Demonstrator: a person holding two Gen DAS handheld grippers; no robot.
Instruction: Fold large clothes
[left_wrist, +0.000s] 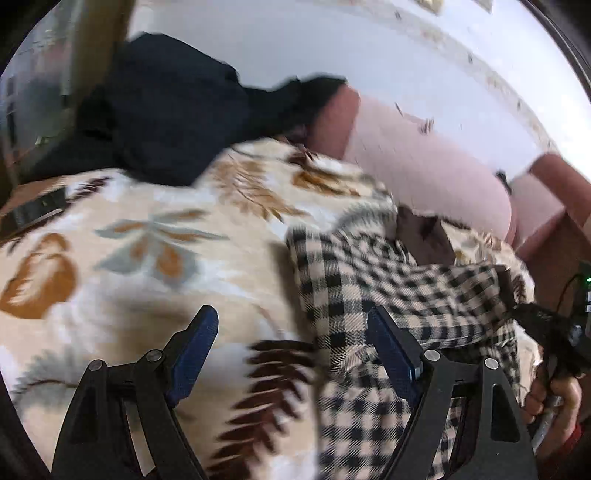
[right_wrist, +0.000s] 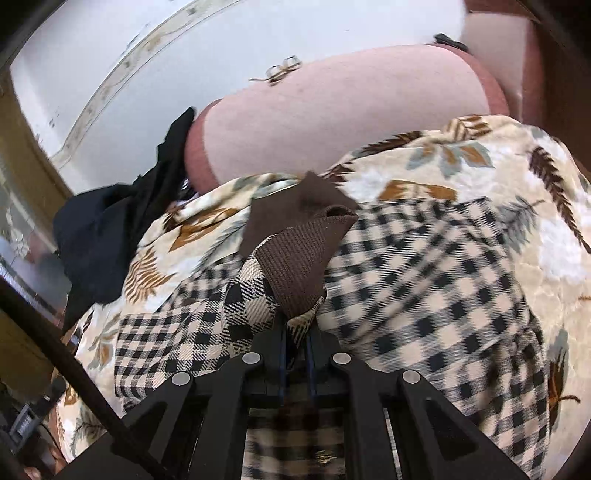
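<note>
A black-and-cream checked shirt (left_wrist: 388, 280) with a brown collar (left_wrist: 424, 236) lies on a leaf-patterned blanket (left_wrist: 147, 258). My left gripper (left_wrist: 291, 332) is open and empty, its blue pads just above the shirt's left edge. My right gripper (right_wrist: 295, 332) is shut on the checked shirt (right_wrist: 424, 273) near its brown ribbed collar (right_wrist: 299, 258), holding that part bunched up above the blanket (right_wrist: 480, 166). The right gripper and the hand holding it show at the right edge of the left wrist view (left_wrist: 554, 332).
A dark navy garment (left_wrist: 166, 110) lies heaped at the blanket's far left, also in the right wrist view (right_wrist: 99, 240). A pink cushion or headboard (left_wrist: 424, 158) runs behind the blanket (right_wrist: 351, 103). A white wall stands beyond it.
</note>
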